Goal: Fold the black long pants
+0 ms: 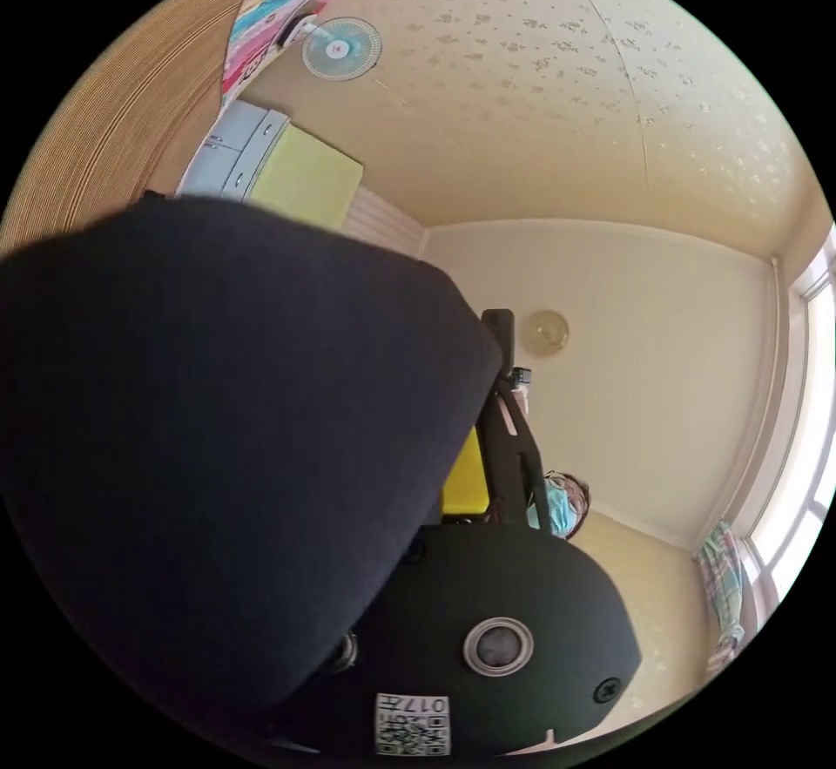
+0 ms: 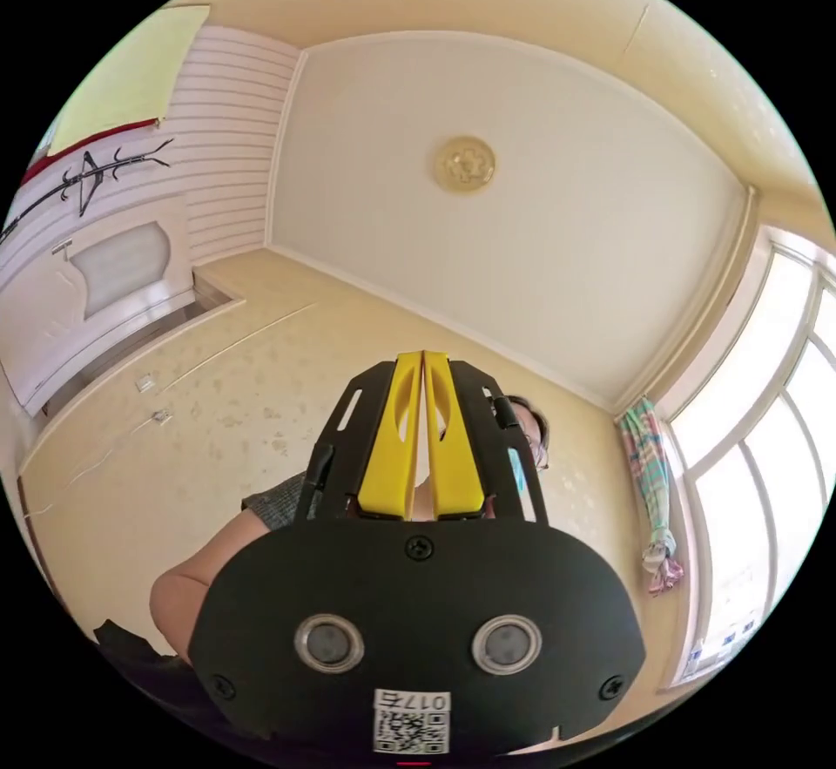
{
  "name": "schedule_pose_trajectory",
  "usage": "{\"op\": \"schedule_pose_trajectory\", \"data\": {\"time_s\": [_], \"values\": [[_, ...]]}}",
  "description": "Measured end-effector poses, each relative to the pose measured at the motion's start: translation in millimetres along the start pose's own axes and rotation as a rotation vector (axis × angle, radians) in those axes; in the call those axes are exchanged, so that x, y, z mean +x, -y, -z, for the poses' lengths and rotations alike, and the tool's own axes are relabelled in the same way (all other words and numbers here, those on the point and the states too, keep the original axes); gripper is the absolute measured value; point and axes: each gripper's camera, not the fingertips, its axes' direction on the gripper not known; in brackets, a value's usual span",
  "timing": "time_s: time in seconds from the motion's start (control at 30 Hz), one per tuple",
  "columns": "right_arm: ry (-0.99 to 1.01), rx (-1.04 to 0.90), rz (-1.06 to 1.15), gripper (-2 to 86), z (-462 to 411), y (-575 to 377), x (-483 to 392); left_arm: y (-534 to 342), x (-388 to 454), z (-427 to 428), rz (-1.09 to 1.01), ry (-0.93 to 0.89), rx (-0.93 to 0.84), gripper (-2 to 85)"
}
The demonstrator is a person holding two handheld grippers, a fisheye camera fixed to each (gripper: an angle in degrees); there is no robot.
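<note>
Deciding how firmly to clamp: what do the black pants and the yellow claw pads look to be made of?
The black pants look like a soft matte woven or knit cloth, possibly a cotton blend: no sheen, with a rounded, draped edge. The yellow pads on the right claw look like smooth hard plastic, perhaps printed, with crisp moulded edges and a slight gloss.

Black pants (image 1: 218,455) drape over the left tongs (image 1: 466,477), blocking their near side; open air ahead of the right tongs (image 2: 423,360).
</note>
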Motion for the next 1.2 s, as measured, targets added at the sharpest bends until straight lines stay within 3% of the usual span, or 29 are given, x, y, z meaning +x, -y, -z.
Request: {"op": "schedule_pose_trajectory", "data": {"time_s": [0.17, 0.3, 0.4, 0.53, 0.7, 0.9, 1.0, 1.07, 1.13, 1.2], "values": [[0.05, -0.046, 0.04, 0.3, 3.9, 0.9, -2.4, 12.9, 20.8, 27.3, 0.022, 0.017, -0.008, 7.8], [0.049, -0.014, 0.053, 0.4, 25.7, 1.3, -0.3, 14.8, 17.8, 58.6, 0.178, 0.114, -0.06, 8.7], [0.044, 0.002, 0.046, 0.3, 41.9, -1.7, 6.5, 10.2, 27.1, 93.6, 0.209, 0.171, 0.049, 9.9], [0.035, 0.017, 0.019, 0.3, 63.5, -5.5, 22.4, 5.0, 39.2, 103.3, 0.217, 0.187, 0.075, 21.3], [0.031, 0.054, -0.01, 0.3, 92.2, -12.3, 45.5, 7.0, 59.0, 55.9, 0.214, 0.384, -0.026, 30.9], [0.021, 0.09, -0.074, 0.3, 125.6, -26.0, 83.0, 21.3, 74.1, -16.8, 0.134, 0.787, -0.245, 31.2], [0.024, 0.077, -0.065, 0.3, 137.4, -30.2, 97.2, 14.7, 15.9, -42.3, 0.236, 0.732, -0.366, 29.5], [0.028, 0.069, -0.059, 0.3, 143.9, -32.1, 107.1, 8.7, -20.0, -36.6, 0.284, 0.675, -0.327, 28.0], [0.038, 0.064, -0.066, 0.3, 153.2, -35.8, 121.8, 3.3, -50.4, -20.8, 0.307, 0.596, -0.256, 23.0], [0.019, 0.058, -0.066, 0.3, 159.6, -36.1, 128.5, -10.6, -82.8, -10.3, 0.238, 0.35, -0.175, 11.3]]}}
